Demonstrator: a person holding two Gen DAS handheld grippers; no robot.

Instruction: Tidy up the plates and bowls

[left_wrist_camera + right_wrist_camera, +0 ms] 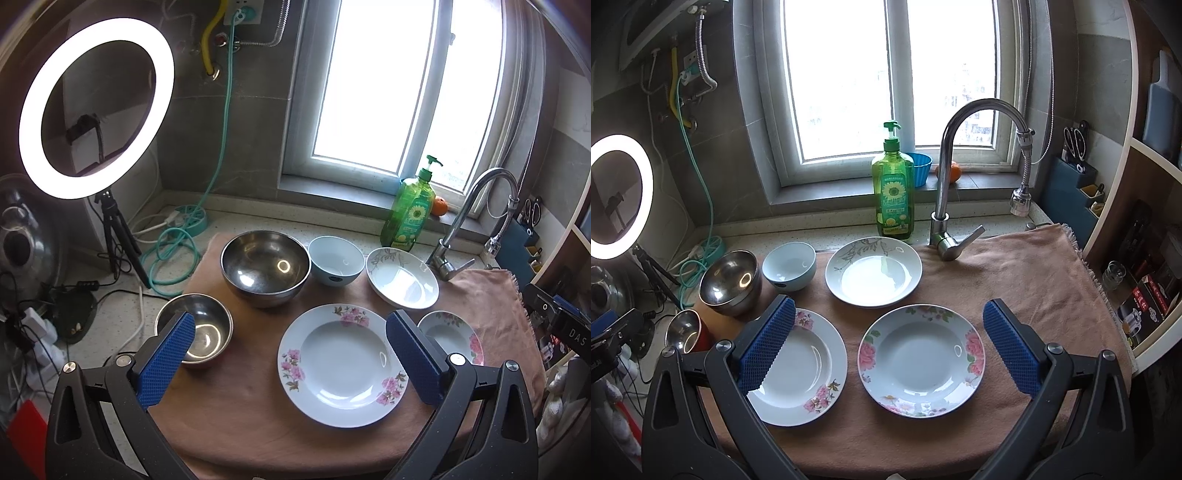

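On a pink towel [240,413] stand a large steel bowl [265,266], a small steel bowl [201,328], a light blue bowl [335,260], a white leaf-print plate [402,277], a large pink-flowered plate [343,363] and a smaller rose-rimmed plate [452,336]. My left gripper [291,356] is open and empty, above the large flowered plate. My right gripper [888,345] is open and empty, above the rose-rimmed plate [921,360], with the large flowered plate [801,369], leaf plate [873,271], blue bowl [789,266] and steel bowls [730,282] beyond.
A tap [955,177] and green soap bottle [893,192] stand behind the plates. A ring light on a tripod [96,103], cables [173,254] and a pot lid [26,243] are at the left. Shelves [1145,258] stand at the right.
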